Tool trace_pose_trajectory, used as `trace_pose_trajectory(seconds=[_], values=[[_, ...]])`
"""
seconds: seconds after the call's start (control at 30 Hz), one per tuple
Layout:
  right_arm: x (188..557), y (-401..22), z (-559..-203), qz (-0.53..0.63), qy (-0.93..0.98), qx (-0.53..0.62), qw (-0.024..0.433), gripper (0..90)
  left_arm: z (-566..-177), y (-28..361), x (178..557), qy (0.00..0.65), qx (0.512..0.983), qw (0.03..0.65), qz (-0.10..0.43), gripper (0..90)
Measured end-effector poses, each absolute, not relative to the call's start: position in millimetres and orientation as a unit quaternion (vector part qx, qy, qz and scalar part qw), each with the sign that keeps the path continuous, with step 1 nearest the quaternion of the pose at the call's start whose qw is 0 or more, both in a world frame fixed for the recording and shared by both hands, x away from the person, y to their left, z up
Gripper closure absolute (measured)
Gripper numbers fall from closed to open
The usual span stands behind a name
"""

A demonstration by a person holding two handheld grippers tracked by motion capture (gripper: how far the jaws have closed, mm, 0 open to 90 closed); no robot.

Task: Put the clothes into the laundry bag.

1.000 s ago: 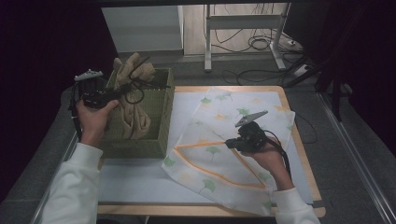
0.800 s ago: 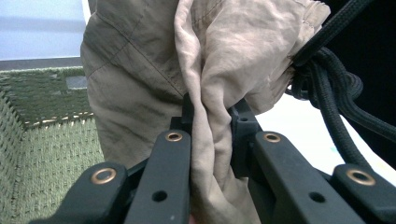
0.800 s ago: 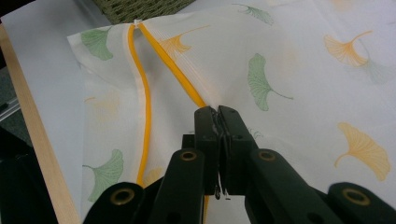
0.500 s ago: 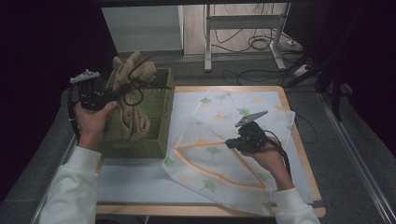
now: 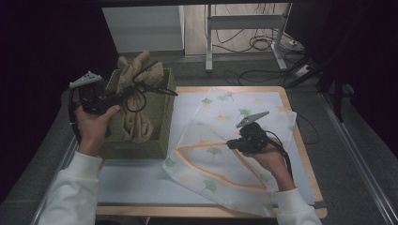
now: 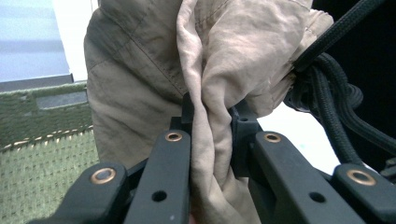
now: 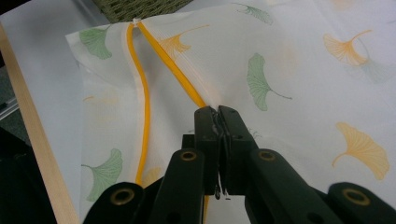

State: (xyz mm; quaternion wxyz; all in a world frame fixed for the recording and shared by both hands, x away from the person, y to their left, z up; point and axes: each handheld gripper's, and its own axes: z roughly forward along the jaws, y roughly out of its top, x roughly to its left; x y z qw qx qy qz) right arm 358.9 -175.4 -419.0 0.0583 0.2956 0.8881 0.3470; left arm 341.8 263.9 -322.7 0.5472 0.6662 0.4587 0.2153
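Change: since a second ago, the left gripper (image 5: 123, 96) is lifting the tan garment (image 5: 136, 93) a little higher and drawing it slightly leftward over the green basket (image 5: 162, 140); the right gripper (image 5: 231, 144) is keeping its place.
Left jaws: clamped together on a thick fold of the tan garment, cloth bunching between them in the left gripper view.
Right jaws: pressed together on the bag's orange-trimmed opening edge (image 7: 180, 77), a thin layer of fabric pinched between them.
Garment: hanging partly out of the basket, its lower part still trailing inside.
Bag: the ginkgo-print laundry bag (image 5: 220, 159) is lying flat on the table (image 5: 300, 140), just right of the basket.
Step in hand: probably lifting the garment free to carry it toward the bag's mouth.
Doing it well: keep raising until the tail is clearing the basket rim, mind the cable (image 6: 336, 112) tangling beside the cloth, and hold the bag's edge up so the mouth is gaping.
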Motion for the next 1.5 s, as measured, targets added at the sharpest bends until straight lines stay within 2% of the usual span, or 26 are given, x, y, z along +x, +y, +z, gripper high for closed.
trace_pose_trajectory(seconds=[1.5], values=[[359,-176,-418,0.348,0.888,0.295,0.061,85.5,-316,231,314,0.4,0.679,0.594,0.163,80.7]])
